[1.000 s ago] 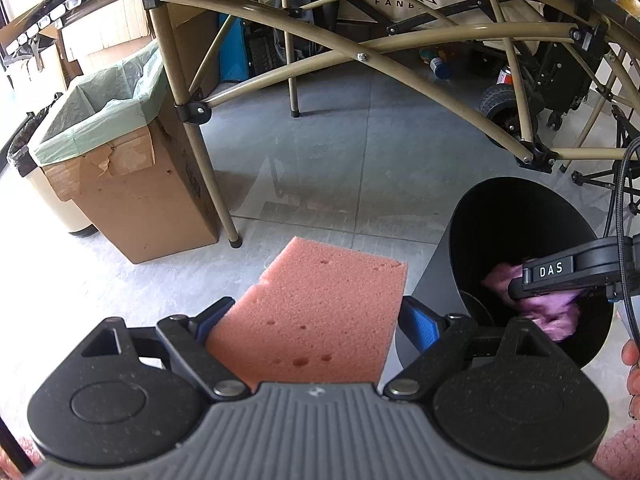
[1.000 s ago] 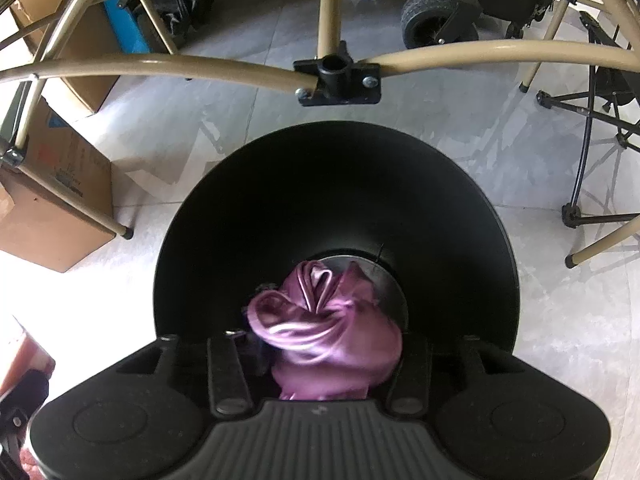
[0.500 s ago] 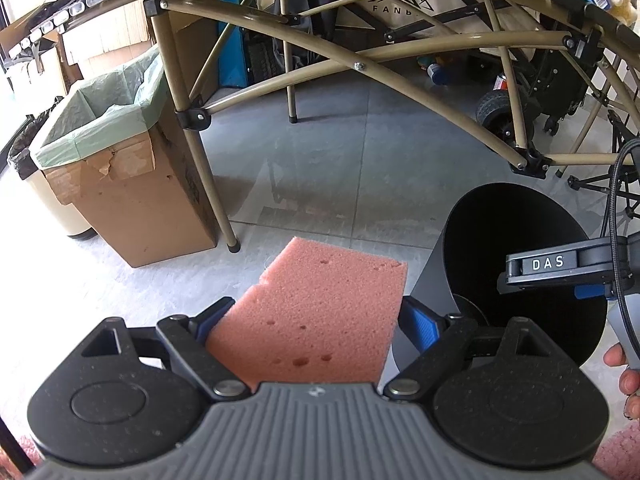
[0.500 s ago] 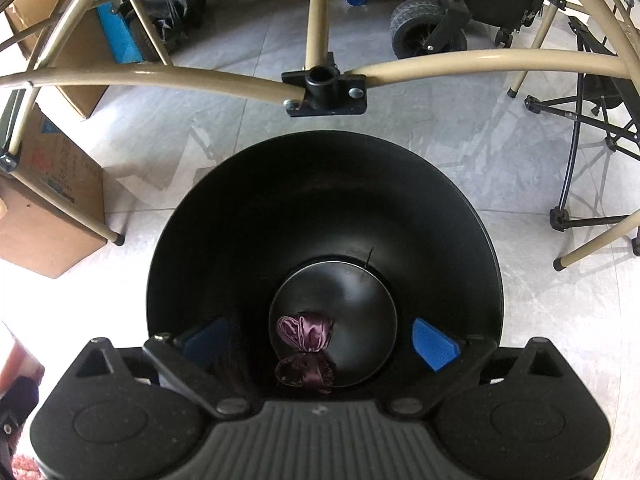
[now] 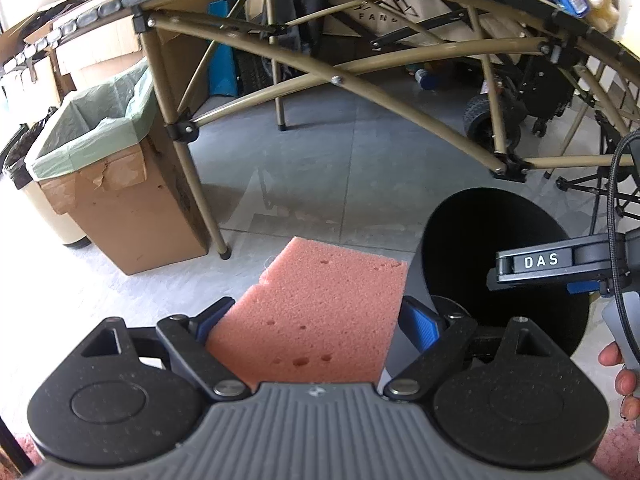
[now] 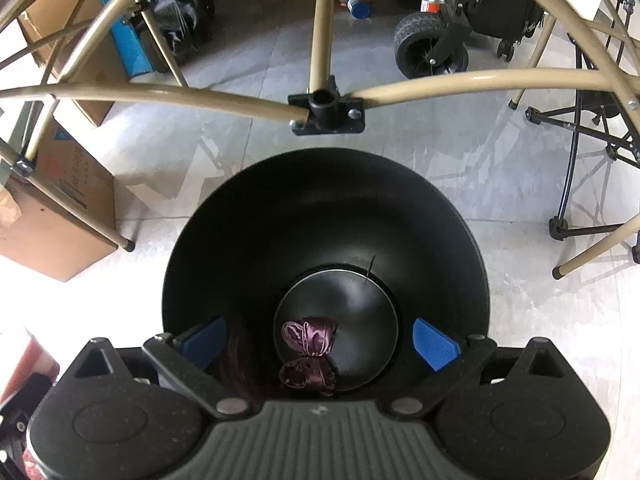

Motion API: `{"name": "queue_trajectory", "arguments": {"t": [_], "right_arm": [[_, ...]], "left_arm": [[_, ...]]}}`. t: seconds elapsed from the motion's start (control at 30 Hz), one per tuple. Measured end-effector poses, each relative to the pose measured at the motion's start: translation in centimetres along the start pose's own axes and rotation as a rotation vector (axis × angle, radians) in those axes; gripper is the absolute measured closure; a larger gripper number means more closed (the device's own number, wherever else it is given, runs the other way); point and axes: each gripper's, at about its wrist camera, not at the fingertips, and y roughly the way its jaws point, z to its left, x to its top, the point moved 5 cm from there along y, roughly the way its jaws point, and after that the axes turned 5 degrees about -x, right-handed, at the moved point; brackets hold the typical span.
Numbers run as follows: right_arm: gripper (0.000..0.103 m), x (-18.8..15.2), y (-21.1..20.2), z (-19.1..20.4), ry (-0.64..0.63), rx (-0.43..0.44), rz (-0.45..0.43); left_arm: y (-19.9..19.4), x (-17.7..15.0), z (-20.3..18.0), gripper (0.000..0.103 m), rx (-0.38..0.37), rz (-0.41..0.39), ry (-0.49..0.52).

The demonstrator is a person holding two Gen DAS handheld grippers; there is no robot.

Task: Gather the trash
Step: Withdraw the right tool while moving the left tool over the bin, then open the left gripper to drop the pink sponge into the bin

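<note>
My left gripper is shut on a pink sponge, held above the floor just left of a black round bin. My right gripper is open and empty, directly over the mouth of the black bin. A crumpled purple cloth lies on the bin's bottom. The right gripper also shows in the left wrist view, over the bin's right side.
A tan folding table frame arches over the floor behind the bin, with a joint just beyond it. A cardboard box lined with a green bag stands at the left. A wheeled cart and black stand legs are at the right.
My right gripper opened and let go of the purple cloth, which dropped to the bottom of the black bin. Both grippers have risen slightly. The left still holds the sponge.
</note>
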Motion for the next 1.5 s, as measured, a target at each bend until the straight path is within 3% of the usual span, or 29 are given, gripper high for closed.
{"name": "queue_trajectory", "arguments": {"t": [0.4,0.83,1.27,1.5], "right_arm": [[0.000,-0.5,-3.4,-3.2,0.043,0.012,-0.073],[0.000,-1.4,-6.6,-9.7,0.151,0.018,-0.161],[0.000,-2.6,-7.6,-17.6,0.306,-0.005,-0.205],[0.000,-3.3,-7.6,-20.1,0.363,-0.015,-0.213]], "left_arm": [[-1.3,0.8,-3.8,0.015,-0.039,-0.036,0.052],[-1.0,0.9,-9.4,0.015,-0.076,-0.022,0.140],[2.1,1.3,-15.4,0.015,-0.103,0.106,0.188],[4.8,1.9,-17.9,0.015,-0.121,0.190,0.162]]}}
